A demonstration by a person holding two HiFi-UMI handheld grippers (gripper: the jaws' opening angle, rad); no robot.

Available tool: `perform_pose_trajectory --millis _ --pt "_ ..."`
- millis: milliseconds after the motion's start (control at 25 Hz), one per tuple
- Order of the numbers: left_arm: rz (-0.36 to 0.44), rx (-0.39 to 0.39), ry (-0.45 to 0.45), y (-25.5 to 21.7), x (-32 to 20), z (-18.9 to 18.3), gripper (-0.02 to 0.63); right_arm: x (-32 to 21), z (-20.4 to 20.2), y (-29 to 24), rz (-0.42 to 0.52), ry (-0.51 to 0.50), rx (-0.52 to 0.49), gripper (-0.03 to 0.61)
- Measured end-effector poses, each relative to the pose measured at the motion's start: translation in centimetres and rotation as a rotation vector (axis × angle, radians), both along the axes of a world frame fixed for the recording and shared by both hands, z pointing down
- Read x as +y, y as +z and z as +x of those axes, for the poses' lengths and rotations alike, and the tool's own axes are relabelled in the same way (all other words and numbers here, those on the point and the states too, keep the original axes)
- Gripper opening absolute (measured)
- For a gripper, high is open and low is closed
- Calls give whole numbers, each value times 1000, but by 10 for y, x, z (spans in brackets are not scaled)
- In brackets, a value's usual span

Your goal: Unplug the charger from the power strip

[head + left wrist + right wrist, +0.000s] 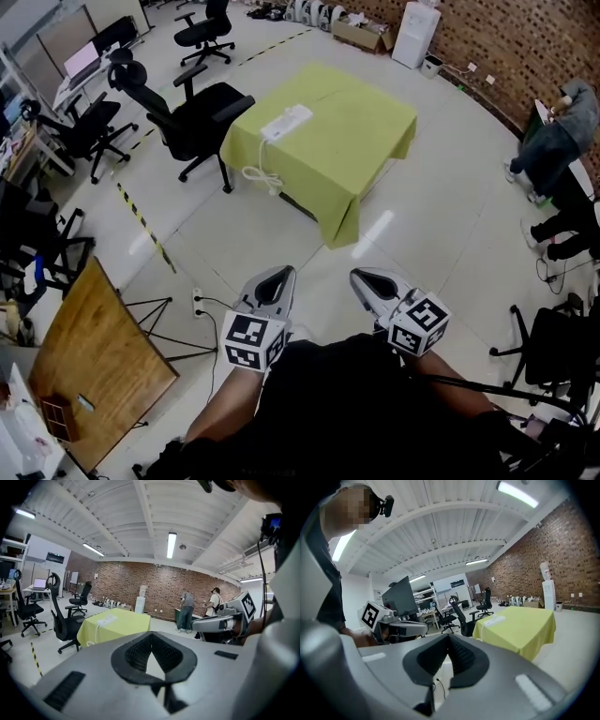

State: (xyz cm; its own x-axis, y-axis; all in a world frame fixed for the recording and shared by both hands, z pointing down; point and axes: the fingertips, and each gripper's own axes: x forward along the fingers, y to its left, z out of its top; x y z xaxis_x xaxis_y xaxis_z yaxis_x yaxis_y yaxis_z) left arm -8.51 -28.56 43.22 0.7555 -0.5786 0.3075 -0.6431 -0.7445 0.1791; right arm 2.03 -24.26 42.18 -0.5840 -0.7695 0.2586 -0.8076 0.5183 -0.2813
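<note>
Nearest: left gripper (279,275) and right gripper (364,277), grey two-jaw tools with marker cubes. They are held side by side in front of the person's dark-clad body, above the light tiled floor (422,216). Left fingers are together at the tips, with nothing between them. Right fingers are likewise together and empty.

Task item: a long white power strip (286,123) lies flat on the table's yellow-green cloth (347,131). It sits near the cloth's left edge in the head view, well apart from both grippers. Whether a charger sits in it is too small to tell. A white cord (257,174) leaves the strip, drops over the table edge and hangs in loops against the side of the cloth.

Around the table: a black mesh office chair (202,117) stands just beside the strip's edge. Yellow-and-black floor tape (142,222) runs past that chair. A red brick wall (487,47) stands behind the table, with a white water dispenser (415,33) against it. A person in a grey top (558,131) stands at the right edge. A brown wooden tabletop (89,361) is at lower left, near the left gripper.
</note>
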Motion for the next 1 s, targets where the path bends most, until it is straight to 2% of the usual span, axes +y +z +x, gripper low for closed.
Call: perform_pose_trajectory --millis 120,280,440,680,840,1000 --pt "-44 8 26 1 -20 12 6 -19 4 -2 -7 -1 12 2" --pt "-58 -2 49 7 -42 23 6 -48 18 9 -35 23 2 2" --pt "-102 -6 22 23 -66 29 6 -72 28 19 -58 9 -4 2" --pt "-93 -27 -30 25 -122 58 6 -141 61 17 -20 -56 4 2" --pt "-160 9 -78 31 -159 81 6 -191 86 15 6 -95 -16 2" --pt "-129 -3 -136 22 -208 104 6 -245 108 9 22 -144 -22 2"
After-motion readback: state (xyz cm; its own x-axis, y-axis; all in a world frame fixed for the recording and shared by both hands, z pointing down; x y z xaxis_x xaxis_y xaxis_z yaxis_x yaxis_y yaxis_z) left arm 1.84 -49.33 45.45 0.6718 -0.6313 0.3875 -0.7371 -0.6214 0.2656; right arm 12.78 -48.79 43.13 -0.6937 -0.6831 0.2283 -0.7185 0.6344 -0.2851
